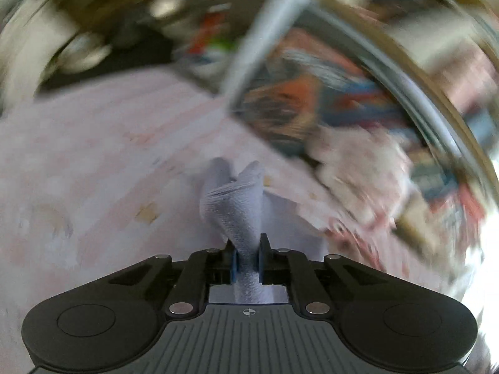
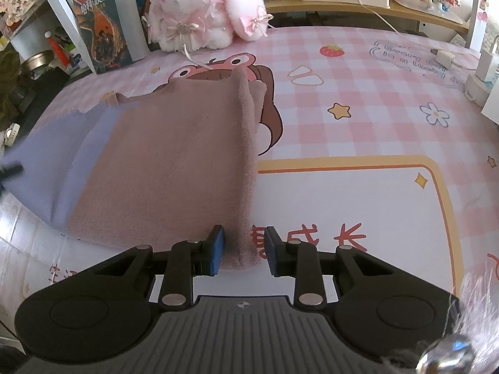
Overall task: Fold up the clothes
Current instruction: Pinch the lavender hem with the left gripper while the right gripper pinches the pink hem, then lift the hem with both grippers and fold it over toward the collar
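A brown-pink fleece cloth [image 2: 174, 168] lies folded on the pink checked table cover [image 2: 358, 99], its right edge a thick fold. A lavender cloth [image 2: 46, 162] shows under it at the left. My right gripper [image 2: 244, 249] is open, its jaws either side of the brown cloth's near right corner, low at the table. My left gripper [image 1: 246, 258] is shut on a bunched piece of lavender cloth [image 1: 234, 205], held above the table cover [image 1: 93, 162]. The left wrist view is heavily blurred.
A pink and white plush toy [image 2: 205, 12] sits at the table's far edge. A book [image 2: 103, 28] and shelves stand at the back left. A white charger and cable [image 2: 446, 57] lie at the far right, next to white items [image 2: 486, 71].
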The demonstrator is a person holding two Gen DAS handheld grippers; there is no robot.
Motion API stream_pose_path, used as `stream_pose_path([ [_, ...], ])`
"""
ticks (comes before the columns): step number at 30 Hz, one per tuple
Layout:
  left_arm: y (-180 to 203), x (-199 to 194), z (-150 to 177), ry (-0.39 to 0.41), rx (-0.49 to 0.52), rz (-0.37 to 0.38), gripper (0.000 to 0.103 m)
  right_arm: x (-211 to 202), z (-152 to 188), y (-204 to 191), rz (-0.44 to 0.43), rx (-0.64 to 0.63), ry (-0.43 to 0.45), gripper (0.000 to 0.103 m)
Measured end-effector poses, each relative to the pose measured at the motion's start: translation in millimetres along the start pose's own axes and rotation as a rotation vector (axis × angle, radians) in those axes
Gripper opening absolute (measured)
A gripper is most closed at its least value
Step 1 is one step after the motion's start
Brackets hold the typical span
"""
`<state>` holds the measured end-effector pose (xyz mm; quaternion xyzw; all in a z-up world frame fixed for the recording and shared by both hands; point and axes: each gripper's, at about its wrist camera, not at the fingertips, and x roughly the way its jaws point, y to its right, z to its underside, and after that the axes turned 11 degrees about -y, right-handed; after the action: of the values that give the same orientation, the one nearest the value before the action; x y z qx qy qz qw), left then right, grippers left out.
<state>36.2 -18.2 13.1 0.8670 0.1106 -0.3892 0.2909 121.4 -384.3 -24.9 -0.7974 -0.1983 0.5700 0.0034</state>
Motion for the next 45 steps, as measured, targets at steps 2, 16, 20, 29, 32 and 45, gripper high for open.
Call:
stream_pose_path([
  [2,3,5,0,-0.022,0.027,-0.013,0.012,1,0,-2,0.002,0.0,-0.002,0.027],
  [16,-81,41,8,-0.168,-0.418,0.097,0.032,2,1,-8,0.016,0.017,-0.004,0.027],
  [20,-92,51,8,-0.169,-0.501,0.135,0.034,2,1,-9,0.025,0.027,-0.005,0.027],
  [29,-92,56,3,-0.121,-0.552,0.174,0.012,4,0,-18,0.042,0.04,-0.015,0.027],
  [32,-76,33,-10,-0.031,-0.365,0.197,0.011,5,-1,-23,0.029,0.041,-0.027,0.027],
  [45,-137,33,-15,-0.087,-0.456,0.161,0.016,15,-3,-72,0.009,-0.076,-0.053,0.026],
])
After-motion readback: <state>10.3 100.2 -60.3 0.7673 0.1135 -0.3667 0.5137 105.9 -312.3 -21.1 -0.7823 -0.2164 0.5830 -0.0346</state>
